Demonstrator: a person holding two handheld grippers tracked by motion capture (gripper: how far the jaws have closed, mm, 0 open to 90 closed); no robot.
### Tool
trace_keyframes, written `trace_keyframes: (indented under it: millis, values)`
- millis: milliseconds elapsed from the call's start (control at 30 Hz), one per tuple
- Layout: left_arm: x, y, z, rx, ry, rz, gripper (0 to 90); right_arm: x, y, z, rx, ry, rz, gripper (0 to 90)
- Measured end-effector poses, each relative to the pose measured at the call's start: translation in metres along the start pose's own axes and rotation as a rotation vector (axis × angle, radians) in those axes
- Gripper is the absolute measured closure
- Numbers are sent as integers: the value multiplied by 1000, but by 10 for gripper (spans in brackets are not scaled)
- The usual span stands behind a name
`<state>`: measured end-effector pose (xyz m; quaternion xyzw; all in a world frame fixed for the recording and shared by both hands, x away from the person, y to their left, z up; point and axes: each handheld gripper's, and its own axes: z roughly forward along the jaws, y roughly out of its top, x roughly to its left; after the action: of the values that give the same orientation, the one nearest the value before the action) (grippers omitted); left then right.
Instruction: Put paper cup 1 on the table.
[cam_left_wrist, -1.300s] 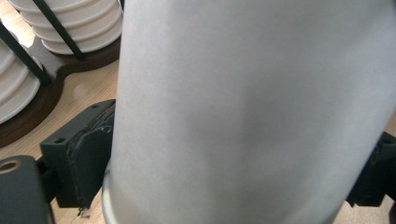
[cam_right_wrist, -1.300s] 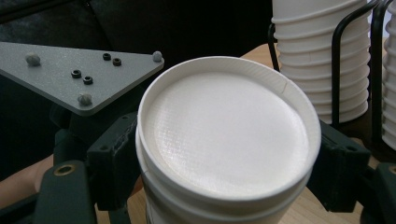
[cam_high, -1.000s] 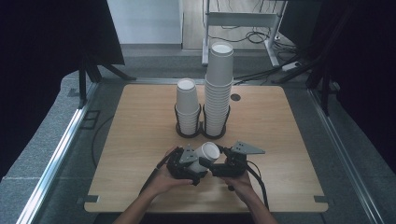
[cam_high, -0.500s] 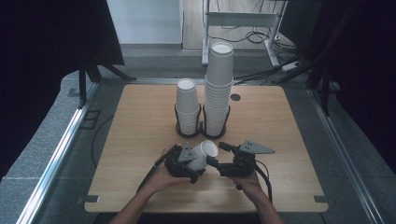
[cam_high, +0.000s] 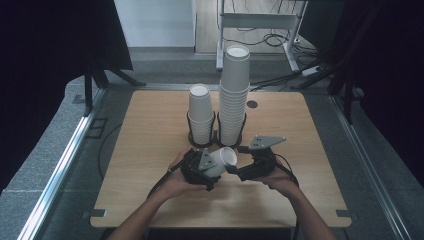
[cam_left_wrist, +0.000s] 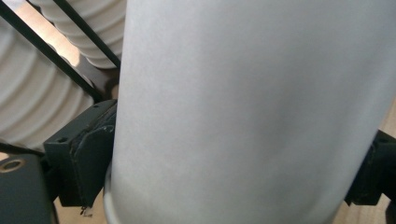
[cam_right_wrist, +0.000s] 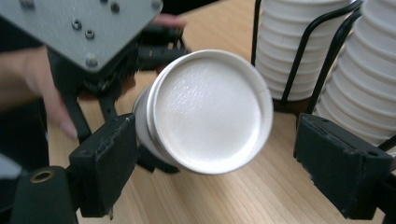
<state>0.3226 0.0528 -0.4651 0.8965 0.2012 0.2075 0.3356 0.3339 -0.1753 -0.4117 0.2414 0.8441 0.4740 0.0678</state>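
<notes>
White paper cup on its side, held above the light wooden table, just in front of the two black wire cup holders, its round end turned toward the right gripper. The left gripper has it: in the left gripper view the cup's pale wall sits squarely between the two black jaws, both pads pressed against its sides, the jaws about half closed around it. A hand wraps that gripper from below the cup.

Right gripper sits just to the right of the cup, jaws spread wide and nothing in them. In the right gripper view the cup's ringed circular end faces the camera, floating between the two black pads; the left pad stands close by the cup's edge, the right one is clearly apart from it. No grip there.

Behind the cup, the short stack of white paper cups stands upright in the left holder, and the tall stack of white paper cups rises in the right holder, the two stacks side by side near the table's far edge.
</notes>
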Motion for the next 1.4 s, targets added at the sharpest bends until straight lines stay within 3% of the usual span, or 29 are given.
trace_keyframes:
  millis: [233, 333, 400, 500, 600, 700, 767, 933, 1167, 1400]
  values:
    - [-1, 6, 3, 47, 63, 79, 86, -7, 17, 4, 190, 29, -78, 150]
    - [-3, 9, 6, 64, 80, 114, 86, -9, 21, 11, 305, 35, -129, 142]
    - [-5, 9, 8, 69, 77, 127, 86, -11, 24, 18, 385, 53, -141, 134]
    - [-9, 8, 12, 94, 106, 170, 86, -14, 28, 24, 460, 84, -155, 130]
    - [-12, 10, 14, 93, 110, 185, 85, -15, 31, 32, 511, 110, -155, 129]
    - [-16, 12, 15, 95, 123, 206, 85, -14, 33, 40, 547, 124, -163, 133]
    - [-19, 13, 15, 114, 150, 248, 85, -14, 33, 45, 581, 148, -165, 135]
    - [-30, 18, 20, 127, 175, 323, 85, -18, 30, 54, 637, 168, -149, 151]
    - [-29, 20, 22, 130, 179, 329, 79, -21, 28, 59, 672, 193, -124, 211]
    - [-29, 20, 23, 119, 172, 286, 42, -22, 27, 57, 655, 196, -113, 226]
